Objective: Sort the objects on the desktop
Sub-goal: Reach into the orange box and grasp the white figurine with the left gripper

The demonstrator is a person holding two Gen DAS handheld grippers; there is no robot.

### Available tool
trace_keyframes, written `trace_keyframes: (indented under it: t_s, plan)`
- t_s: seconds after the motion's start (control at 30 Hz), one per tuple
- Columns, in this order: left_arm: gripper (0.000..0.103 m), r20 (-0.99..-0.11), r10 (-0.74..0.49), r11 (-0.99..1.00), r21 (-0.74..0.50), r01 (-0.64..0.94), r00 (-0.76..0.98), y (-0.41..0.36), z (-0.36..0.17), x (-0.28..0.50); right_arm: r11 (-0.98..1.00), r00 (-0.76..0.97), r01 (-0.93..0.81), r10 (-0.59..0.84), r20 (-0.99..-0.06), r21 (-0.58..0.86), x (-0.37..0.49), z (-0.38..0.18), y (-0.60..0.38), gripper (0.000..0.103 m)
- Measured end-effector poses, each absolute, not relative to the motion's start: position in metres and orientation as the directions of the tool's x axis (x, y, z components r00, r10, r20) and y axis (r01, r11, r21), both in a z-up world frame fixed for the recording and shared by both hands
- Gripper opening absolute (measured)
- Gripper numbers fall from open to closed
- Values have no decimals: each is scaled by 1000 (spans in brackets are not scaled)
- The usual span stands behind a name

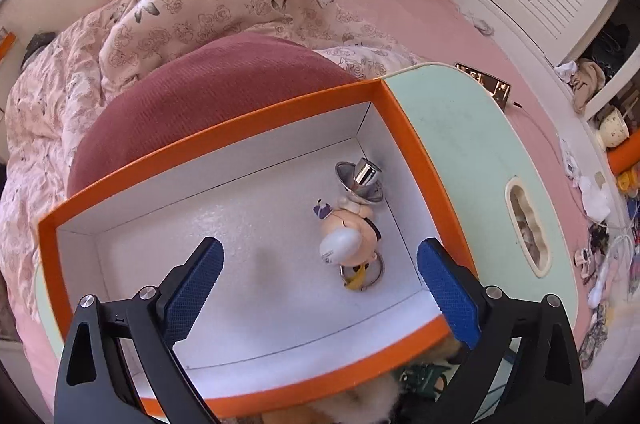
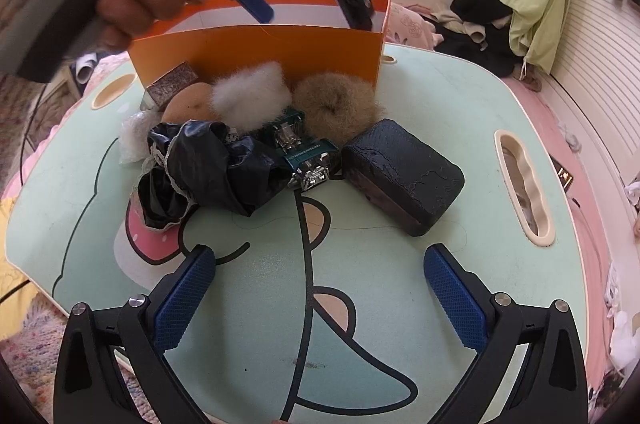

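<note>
The left gripper [image 1: 320,288] hangs above the orange box [image 1: 404,127], pointing steeply down into it, jaws wide and nothing between the pads. On the box's white floor lie a small figurine [image 1: 352,236] and a shiny metal piece [image 1: 362,179], touching each other near the right wall, so part of the sort looks done. What remains sits outside the box, toward the camera in the right wrist view: a white fluffy puff [image 2: 250,95], a brown puff [image 2: 334,101], a tan round thing [image 2: 188,103], a small patterned block [image 2: 172,83], a crumpled black bag [image 2: 208,167], a green and chrome item [image 2: 304,151], and a dark case [image 2: 400,175]. The right gripper [image 2: 320,300] is also spread wide and empty, hovering over bare tabletop [image 2: 440,95], with the pile straight ahead of its fingers. The case lies nearest it, ahead and slightly right, its long axis running diagonally from upper left to lower right across the line of the jaws. By my reading the right hand is better placed for the case, needing a wrist turn to span the short side. The left is nearer the puffs against the box wall.
</note>
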State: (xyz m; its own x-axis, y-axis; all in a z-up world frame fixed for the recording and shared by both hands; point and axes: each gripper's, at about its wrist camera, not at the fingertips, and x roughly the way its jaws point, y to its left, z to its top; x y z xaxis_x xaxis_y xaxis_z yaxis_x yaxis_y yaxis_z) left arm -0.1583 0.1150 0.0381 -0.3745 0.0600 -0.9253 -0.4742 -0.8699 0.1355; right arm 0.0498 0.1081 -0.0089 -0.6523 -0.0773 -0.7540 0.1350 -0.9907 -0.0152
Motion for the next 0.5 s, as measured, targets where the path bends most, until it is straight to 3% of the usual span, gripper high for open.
trace_keyframes:
  t_s: [0.1, 0.13, 0.2, 0.5]
  plan:
    - [57, -948, 65, -883, 91, -461, -311, 114, 21, -169, -991, -652, 135, -77, -754, -15, 50, -9, 108, 103]
    - [57, -943, 69, -878, 98, -468, -326, 114, 19, -168, -991, -652, 135, -78, -755, -14, 50, -9, 108, 103]
    - [37, -929, 71, -858, 128, -498, -362, 118, 22, -162, -991, -652, 135, -80, -754, -12, 49, -9, 109, 103]
    - [37, -812, 292, -829, 49, -557, -506, 86, 119, -85, -991, -652, 135, -80, -754, -12, 50, -8, 108, 103]
